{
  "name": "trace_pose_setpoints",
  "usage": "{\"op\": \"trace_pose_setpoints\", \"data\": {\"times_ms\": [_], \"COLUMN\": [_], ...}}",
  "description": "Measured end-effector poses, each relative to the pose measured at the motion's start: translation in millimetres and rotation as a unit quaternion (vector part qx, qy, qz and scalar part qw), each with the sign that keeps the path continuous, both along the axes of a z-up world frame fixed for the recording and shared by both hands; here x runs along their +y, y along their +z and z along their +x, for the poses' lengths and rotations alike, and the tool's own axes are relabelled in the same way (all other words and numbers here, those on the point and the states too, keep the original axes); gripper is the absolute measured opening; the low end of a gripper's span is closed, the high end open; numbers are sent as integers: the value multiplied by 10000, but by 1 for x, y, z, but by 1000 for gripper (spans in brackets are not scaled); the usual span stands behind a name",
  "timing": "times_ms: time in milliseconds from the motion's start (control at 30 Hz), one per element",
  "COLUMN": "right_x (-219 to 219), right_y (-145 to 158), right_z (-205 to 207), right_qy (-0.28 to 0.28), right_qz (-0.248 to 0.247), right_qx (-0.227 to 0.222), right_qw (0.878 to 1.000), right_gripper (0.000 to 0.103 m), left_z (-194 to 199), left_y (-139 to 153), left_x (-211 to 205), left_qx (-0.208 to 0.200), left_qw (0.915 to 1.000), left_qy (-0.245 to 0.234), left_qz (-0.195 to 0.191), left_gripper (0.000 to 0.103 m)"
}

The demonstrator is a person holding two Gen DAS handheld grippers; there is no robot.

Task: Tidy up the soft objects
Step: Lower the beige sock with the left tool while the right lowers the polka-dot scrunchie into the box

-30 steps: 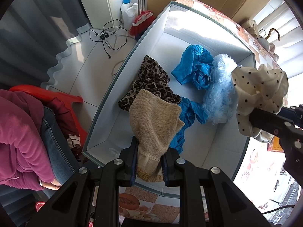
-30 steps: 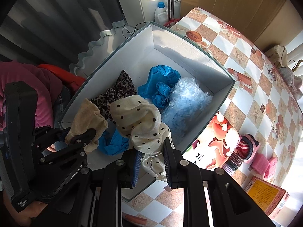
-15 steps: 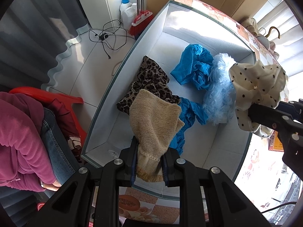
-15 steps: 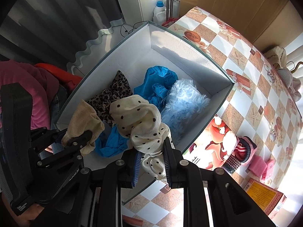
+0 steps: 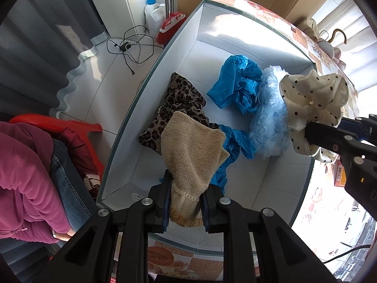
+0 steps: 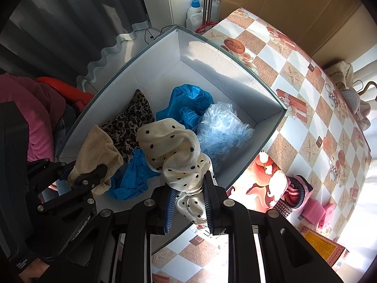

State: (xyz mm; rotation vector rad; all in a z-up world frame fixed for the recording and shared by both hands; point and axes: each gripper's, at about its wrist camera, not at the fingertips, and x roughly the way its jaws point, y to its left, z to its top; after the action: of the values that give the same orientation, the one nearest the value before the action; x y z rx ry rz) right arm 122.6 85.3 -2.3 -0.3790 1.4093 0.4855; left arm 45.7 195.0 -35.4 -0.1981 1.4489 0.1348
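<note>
At the far left of the left wrist view sits a person in a magenta fleece top (image 5: 26, 169) and jeans, on a red plastic chair (image 5: 59, 123). Beyond them a grey curtain (image 5: 44, 47) hangs to the tiled floor, where a black cable (image 5: 132, 47) lies coiled beside white plastic jugs (image 5: 153, 14) and a red broom head (image 5: 170, 27).

Next comes the large white-lined box (image 5: 150, 89), open on top and standing on the counter (image 6: 306, 108) with its checkered, starfish-printed cover. Inside it, from left to right, lie a leopard-print cloth (image 5: 179, 101), a bright blue fabric (image 5: 235, 85) trailing toward the near wall, and a pale blue fluffy piece (image 5: 268, 122).

The left tongs (image 5: 186, 202) are pinching a beige knitted cloth (image 5: 190, 153) by its ribbed edge, so that it hangs above the near left part of the box, over the leopard print. The right tongs (image 6: 188, 200) are pressed together on a cream scarf with black polka dots (image 6: 172, 146), which bunches up above the near right side of the box, over the blue fabric and beside the fluffy piece.

To the right of the box, on the counter, lie a striped pink knitted item (image 6: 299, 191), a pink sponge-like block (image 6: 315, 212) and an orange carton (image 6: 320, 247). At the far right edge, a cream garment (image 6: 344, 70) and a curved hanger hook (image 6: 367, 86) rest by the window.
</note>
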Motion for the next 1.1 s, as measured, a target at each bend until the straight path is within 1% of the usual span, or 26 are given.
{"op": "trace_pose_setpoints", "data": {"times_ms": [467,1100], "right_x": [1,8], "right_y": [-1,4], "right_z": [10,24], "right_qy": [9,28], "right_qz": [-76,-22], "right_qx": [-71,-146], "right_qw": [9999,9999], "right_gripper": [23,23], "left_z": [9,14], "left_y": [-2,0], "left_x": [-2,-3], "left_qx": [46,46], "left_qw": [9999,9998], "left_qy": [-94,-148], "left_qz": [47,80], "left_gripper": [23,23]}}
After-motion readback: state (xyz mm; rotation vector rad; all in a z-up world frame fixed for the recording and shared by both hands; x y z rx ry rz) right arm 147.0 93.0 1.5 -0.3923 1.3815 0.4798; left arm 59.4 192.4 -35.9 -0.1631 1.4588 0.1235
